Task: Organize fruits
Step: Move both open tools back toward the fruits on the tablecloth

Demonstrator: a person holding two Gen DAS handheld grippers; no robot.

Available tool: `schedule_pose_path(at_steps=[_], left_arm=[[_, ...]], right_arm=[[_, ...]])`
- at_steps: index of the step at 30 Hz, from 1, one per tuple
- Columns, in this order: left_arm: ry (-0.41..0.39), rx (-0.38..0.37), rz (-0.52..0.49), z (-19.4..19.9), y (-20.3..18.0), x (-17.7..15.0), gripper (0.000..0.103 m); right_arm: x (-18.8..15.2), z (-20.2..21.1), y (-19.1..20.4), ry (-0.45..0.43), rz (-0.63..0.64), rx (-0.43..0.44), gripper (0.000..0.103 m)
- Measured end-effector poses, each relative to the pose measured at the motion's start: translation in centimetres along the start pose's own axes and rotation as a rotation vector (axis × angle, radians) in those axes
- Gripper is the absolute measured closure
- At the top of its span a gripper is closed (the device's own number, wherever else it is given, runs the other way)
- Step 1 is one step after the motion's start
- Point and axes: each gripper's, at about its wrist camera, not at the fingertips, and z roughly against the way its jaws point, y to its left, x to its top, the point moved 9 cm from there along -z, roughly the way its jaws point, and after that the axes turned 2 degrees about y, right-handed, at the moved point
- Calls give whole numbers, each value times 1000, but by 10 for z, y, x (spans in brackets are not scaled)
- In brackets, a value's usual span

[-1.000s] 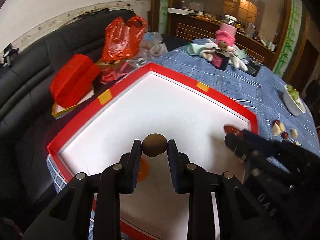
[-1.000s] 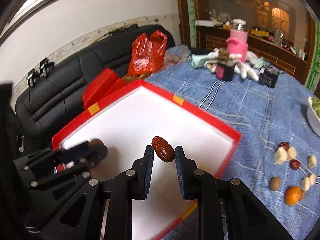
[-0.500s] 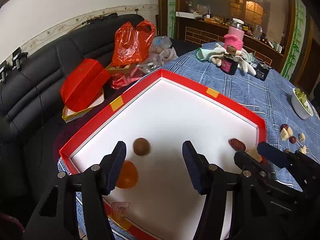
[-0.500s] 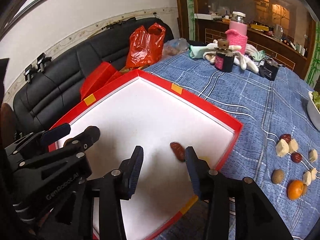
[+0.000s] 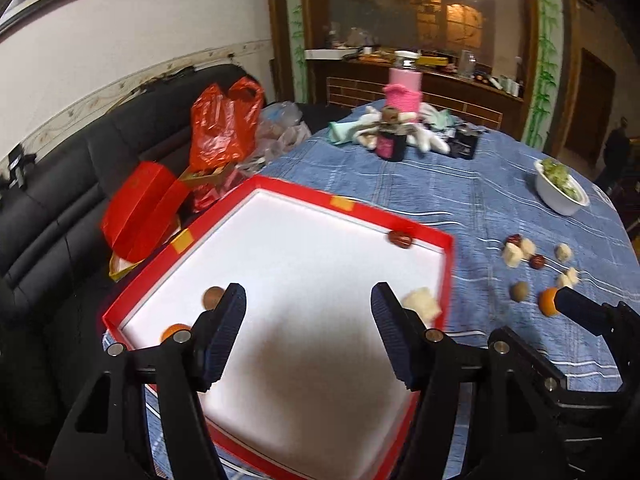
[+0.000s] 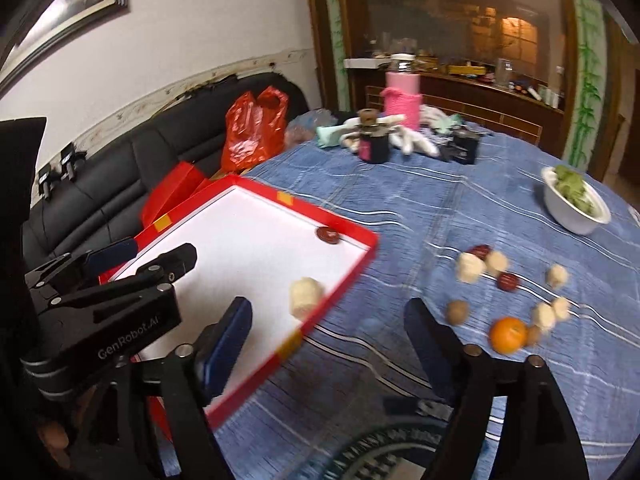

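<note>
Left wrist view: the left gripper (image 5: 308,320) is seen above the red-rimmed tray (image 5: 446,264), its fingers spread wide after having just been opening, with nothing between them. Four pieces lie inside the tray: a brown round fruit (image 5: 213,297) and an orange fruit (image 5: 176,331) near the left rim, a red date (image 5: 401,239) against the far rim, and a pale chunk (image 5: 422,305) by the right rim. In the right wrist view the right gripper (image 6: 328,332) is held over the blue-clothed worktop (image 6: 400,208) just beside the tray, its fingers likewise wide, just opened and empty. Loose fruit remains on the cloth: an orange (image 6: 508,334), a brown fruit (image 6: 457,312), a second red date (image 6: 508,281) and several pale chunks.

Round fruit is judged likely to roll away on the cloth if it is nudged by one finger before the pinch is centred. The tray's raised rim could be clipped by a low carry, jolting the pieces already inside. The pale chunks look soft and might be crushed by a hard squeeze. The two grippers work near each other and could collide over the tray.
</note>
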Motion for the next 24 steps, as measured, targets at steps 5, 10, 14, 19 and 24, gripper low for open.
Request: schedule_pose_path(at_steps=[5,10,14,19,24], left_arm=[[-17,-25,-37,12,-24,2,38],[-29,-40,-78,20,-48,2,38],[-37,-44,-108,26,-64,0,38],[-50,-48,-128,30,-81,-1,29],[15,-116,-161,17,-112,-18,28]], right_arm=[[-11,17,-28,-3,-36,-29,13],[-24,33,-54,-9,-70,-60,7],[-29,41,-69,-21,-96,-71,6],[-36,51,-87,-34,-124,-81,6],[-46,63,-112,-41,-153,-112,6]])
